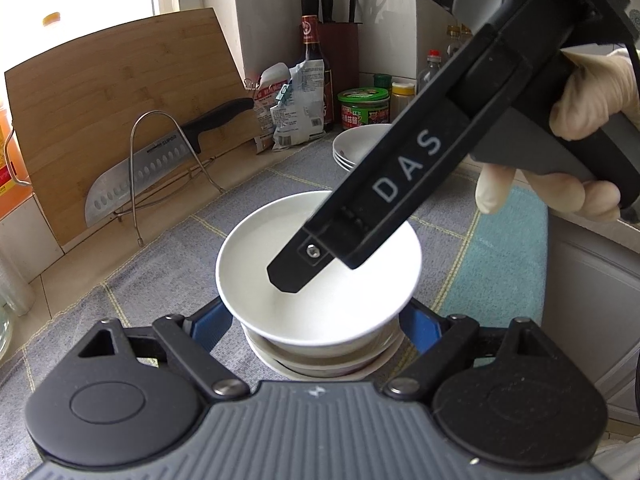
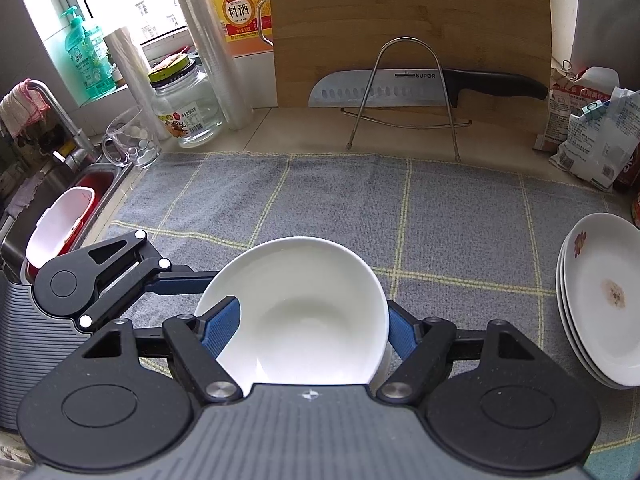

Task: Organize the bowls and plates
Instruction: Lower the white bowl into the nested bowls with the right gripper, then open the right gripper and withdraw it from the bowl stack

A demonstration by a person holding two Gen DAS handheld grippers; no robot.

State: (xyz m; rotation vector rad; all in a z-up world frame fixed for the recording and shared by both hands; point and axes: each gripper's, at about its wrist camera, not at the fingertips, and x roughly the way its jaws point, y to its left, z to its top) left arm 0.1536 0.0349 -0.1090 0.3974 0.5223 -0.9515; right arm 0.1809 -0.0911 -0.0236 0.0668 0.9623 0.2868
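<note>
Both hand-held grippers are working at one white bowl (image 2: 296, 312) on a grey checked mat (image 2: 440, 220). Seen from the right wrist, the right gripper (image 2: 304, 332) is straddling the bowl: one blue finger pad (image 2: 220, 328) is lying inside the rim on the left and the other is sitting outside the wall on the right, so the jaws are spread wide and are not pinching anything that can be seen. Seen from the left wrist, the left gripper (image 1: 316, 324) is also standing open, its blue pads flanking a short stack of bowls (image 1: 320, 360) beneath the top bowl, seemingly bracing or aligning the pile, though actual contact cannot be made out. The right tool is reaching down into the bowl from the upper right, held by a gloved hand (image 1: 576, 128). Most likely the top bowl is being nested on the stack. It is plain, glossy, deep and clean-looking. Further out, a stack of shallow plates (image 2: 600, 300) with a small floral mark is sitting on the mat's right edge. Behind, a cleaver (image 2: 400, 84) is resting in a wire rack against a bamboo cutting board (image 2: 400, 12), with bottles and packets nearby.
</note>
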